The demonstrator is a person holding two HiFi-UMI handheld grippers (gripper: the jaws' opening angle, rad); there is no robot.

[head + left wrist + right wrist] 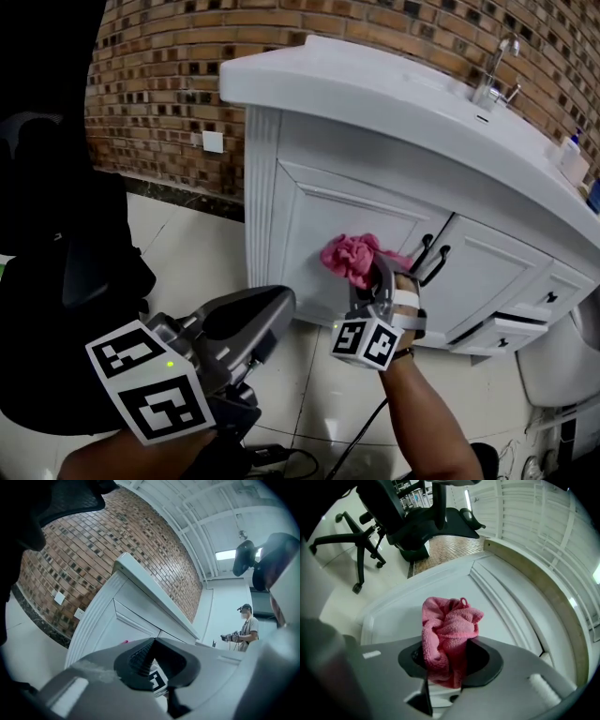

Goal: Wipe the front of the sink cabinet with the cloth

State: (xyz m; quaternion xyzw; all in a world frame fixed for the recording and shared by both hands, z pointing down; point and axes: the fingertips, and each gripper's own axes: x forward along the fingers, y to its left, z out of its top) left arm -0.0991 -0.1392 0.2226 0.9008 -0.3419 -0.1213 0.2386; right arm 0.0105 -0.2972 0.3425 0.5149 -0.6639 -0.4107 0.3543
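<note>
Clamping the cloth (449, 627) in the right gripper (370, 270), jaws clenched on the pink bunch, with most of it sticking out past the tips. Pressing that bunch, by the look of it, against the cabinet (281, 159) front: on the left door (314, 220), close to its right edge and just left of the black handles (433, 258). Pointing the gripper straight into the flat white panel, with no visible gap between cloth and door.

Hanging the left gripper (279, 305) low and back over the floor (187, 253), well apart from the cabinet. Jaws closed on nothing there, with only the right gripper's marker cube (157, 679) showing beyond them. Doing the wiping with the right hand alone, then, as the nearer one.

Judging the coming stroke to be a sideways slide along the front, not a push inward. Leaving most of the left door unwiped toward the fluted corner (261, 187), and the second door (497, 272) and drawers (506, 328) off to the right. Minding the handles: standing out from the panel and likely to snag the loose cloth on a rightward pass.
</note>
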